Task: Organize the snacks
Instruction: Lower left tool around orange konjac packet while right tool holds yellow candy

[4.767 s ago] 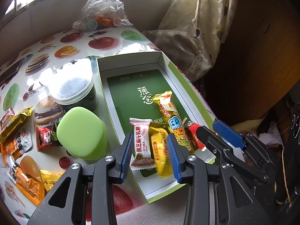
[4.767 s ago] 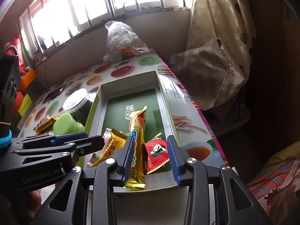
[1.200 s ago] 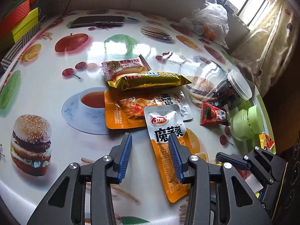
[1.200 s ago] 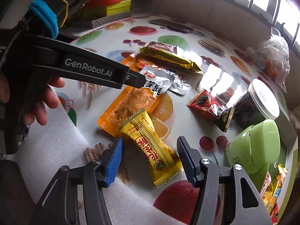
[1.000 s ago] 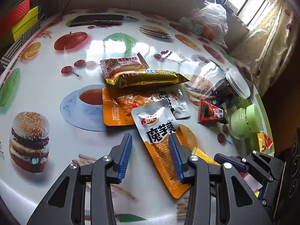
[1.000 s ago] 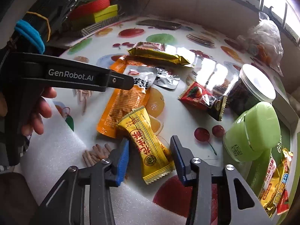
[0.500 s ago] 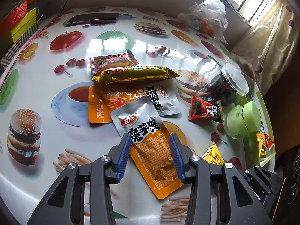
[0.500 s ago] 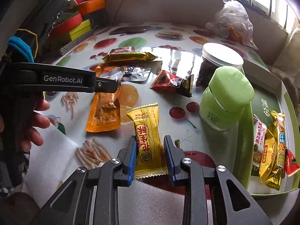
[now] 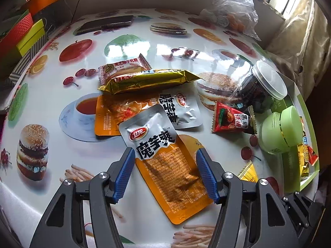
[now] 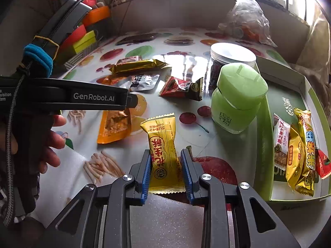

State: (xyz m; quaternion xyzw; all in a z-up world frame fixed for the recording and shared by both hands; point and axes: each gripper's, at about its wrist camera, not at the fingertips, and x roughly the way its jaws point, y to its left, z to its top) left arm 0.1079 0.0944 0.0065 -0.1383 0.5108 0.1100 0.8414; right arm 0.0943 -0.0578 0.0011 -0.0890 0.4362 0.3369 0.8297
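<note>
Yellow wrapper [image 10: 163,150]: light, crinkly, slippery; right gripper [image 10: 165,171] jaws pinch its lower half. Left gripper [image 9: 165,173] jaws opening, straddling orange pouch [image 9: 175,177], not gripping; flat, limp, take across width.

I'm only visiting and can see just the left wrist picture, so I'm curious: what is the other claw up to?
Observer: The right claw is shut on the near end of a yellow snack packet.
Operator: Where would that go?
Observer: Probably into the green box to its right, which holds several snack packets at its near end.
Operator: Any room left?
Observer: Yes, the dark green floor farther back in the box is bare.
</note>
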